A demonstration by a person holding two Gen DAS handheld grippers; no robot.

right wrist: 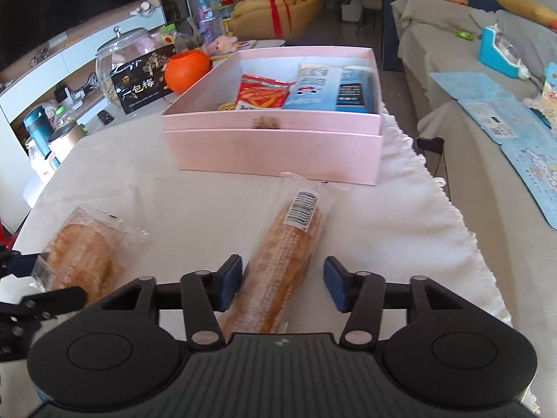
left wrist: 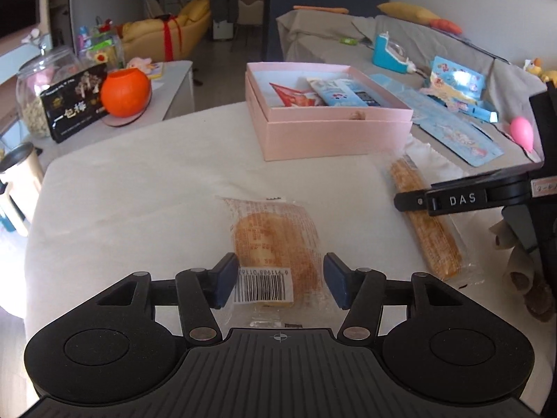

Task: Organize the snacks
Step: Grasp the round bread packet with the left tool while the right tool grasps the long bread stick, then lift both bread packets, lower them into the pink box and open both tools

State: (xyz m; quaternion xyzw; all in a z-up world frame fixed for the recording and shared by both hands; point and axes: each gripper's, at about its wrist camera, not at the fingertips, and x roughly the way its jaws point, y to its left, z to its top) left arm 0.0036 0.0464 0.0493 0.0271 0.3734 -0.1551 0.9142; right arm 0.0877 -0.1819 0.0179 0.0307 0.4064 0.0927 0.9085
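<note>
A round bread in a clear wrapper [left wrist: 275, 244] lies on the white cloth, and my left gripper [left wrist: 281, 284] is open with its jaws on either side of the near end. The bread also shows in the right wrist view [right wrist: 83, 254]. A long bread stick in a clear wrapper [right wrist: 282, 261] lies between the open jaws of my right gripper [right wrist: 282, 284]; it also shows in the left wrist view [left wrist: 426, 230]. A pink box [left wrist: 323, 132] stands behind, holding a red snack pack [right wrist: 263, 92] and a blue-white pack [right wrist: 330, 87].
A black tea box [left wrist: 76, 101], an orange round pot [left wrist: 125, 92] and a glass jar [left wrist: 41, 80] stand on the side table at the left. A grey-covered sofa [right wrist: 487, 139] with blue paper sheets runs along the right. The cloth's fringed edge [right wrist: 463, 230] is at the right.
</note>
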